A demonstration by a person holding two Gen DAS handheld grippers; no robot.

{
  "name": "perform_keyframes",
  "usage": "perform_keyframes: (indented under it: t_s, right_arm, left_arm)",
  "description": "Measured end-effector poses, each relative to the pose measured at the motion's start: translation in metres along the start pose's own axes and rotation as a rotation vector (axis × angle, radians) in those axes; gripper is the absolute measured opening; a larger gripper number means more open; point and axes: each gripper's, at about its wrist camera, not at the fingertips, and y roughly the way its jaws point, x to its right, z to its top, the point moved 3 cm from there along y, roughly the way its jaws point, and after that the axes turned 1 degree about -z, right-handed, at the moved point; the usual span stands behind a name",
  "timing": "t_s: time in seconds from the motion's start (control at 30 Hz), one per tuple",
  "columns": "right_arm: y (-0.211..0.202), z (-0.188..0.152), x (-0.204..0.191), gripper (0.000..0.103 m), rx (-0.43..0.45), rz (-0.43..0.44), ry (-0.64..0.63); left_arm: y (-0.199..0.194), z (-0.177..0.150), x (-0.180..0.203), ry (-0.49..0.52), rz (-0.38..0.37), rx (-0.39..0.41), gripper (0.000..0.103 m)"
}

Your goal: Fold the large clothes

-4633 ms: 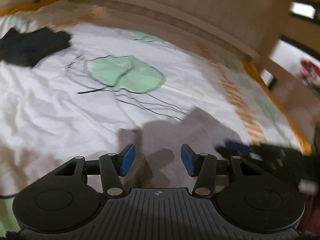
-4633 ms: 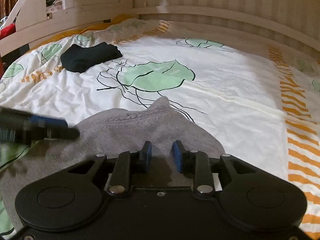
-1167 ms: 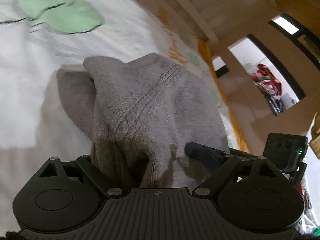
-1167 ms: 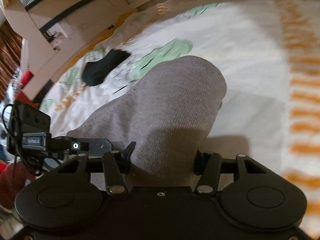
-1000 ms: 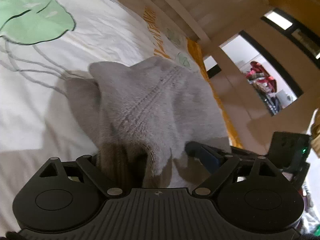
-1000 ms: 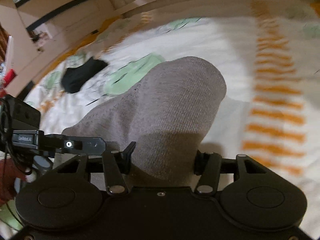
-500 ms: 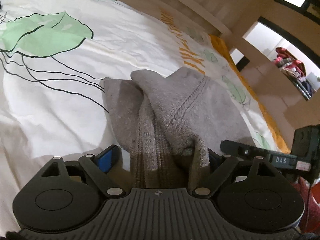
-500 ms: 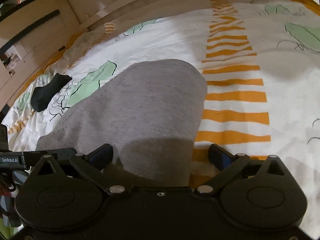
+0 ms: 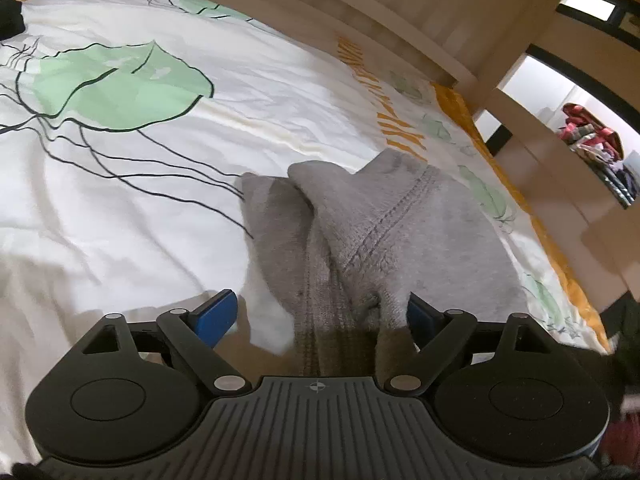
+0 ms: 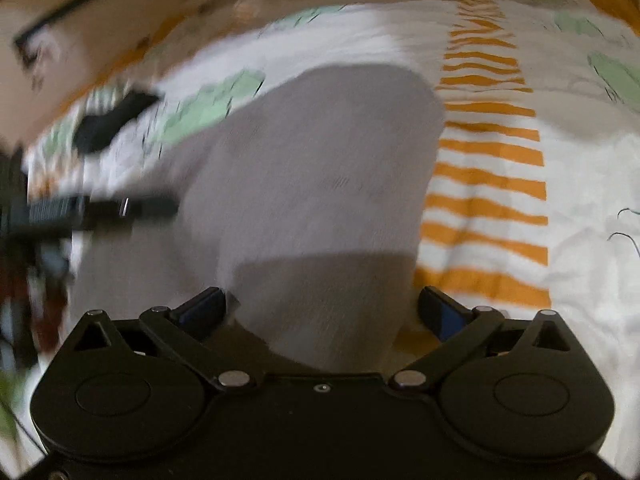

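A grey knitted sweater lies folded on the bed, its seam running away from me. My left gripper is open. The sweater's near edge lies between its blue pads, the left pad clear of the cloth over bare sheet. In the blurred right wrist view the sweater fills the middle. My right gripper stands wide open around its near end, neither pad pressing on it. The left gripper shows as a dark blurred bar at the left edge.
The bed sheet is white with green leaf prints and orange stripes. A black garment lies far back on the bed. A wooden bed rail borders the far side. Clothes on a shelf lie beyond the bed's right edge.
The right jaws have spread wide and let go of the sweater. The sweater, held up before, has come down flat on the bed. The left pad now shows clear of the cloth.
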Motion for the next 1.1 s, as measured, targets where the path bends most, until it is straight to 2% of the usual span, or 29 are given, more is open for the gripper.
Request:
perform_keyframes:
  t_s: [0.1, 0.23, 0.37, 0.43, 0.6, 0.8, 1.0, 1.1]
  right_arm:
    - [-0.005, -0.014, -0.013, 0.102, -0.018, -0.027, -0.028]
    - [-0.019, -0.026, -0.018, 0.102, -0.031, -0.028, 0.034]
    - [-0.033, -0.041, -0.03, 0.102, -0.058, -0.065, 0.016]
    - [-0.041, -0.048, -0.038, 0.102, -0.057, -0.09, 0.006]
    - [-0.074, -0.057, -0.053, 0.102, 0.046, -0.079, 0.074]
    - [-0.121, -0.067, -0.073, 0.102, 0.22, -0.134, 0.101]
    - [-0.151, -0.082, -0.089, 0.102, 0.322, -0.202, 0.115]
    - [-0.161, -0.091, -0.094, 0.102, 0.334, -0.235, 0.128]
  left_arm:
    - [-0.005, -0.001, -0.001, 0.003, 0.012, 0.01, 0.087]
    - [-0.02, -0.003, -0.002, -0.004, 0.037, 0.037, 0.087]
    - [-0.045, -0.002, -0.01, 0.009, 0.121, 0.09, 0.086]
    - [-0.063, -0.002, -0.013, 0.028, 0.19, 0.13, 0.085]
    - [-0.115, -0.008, -0.01, 0.041, 0.255, 0.208, 0.085]
    - [-0.164, -0.032, 0.028, 0.157, 0.39, 0.252, 0.086]
    - [-0.195, -0.066, 0.069, 0.213, 0.529, 0.288, 0.086]
    - [-0.201, -0.08, 0.083, 0.21, 0.541, 0.266, 0.086]
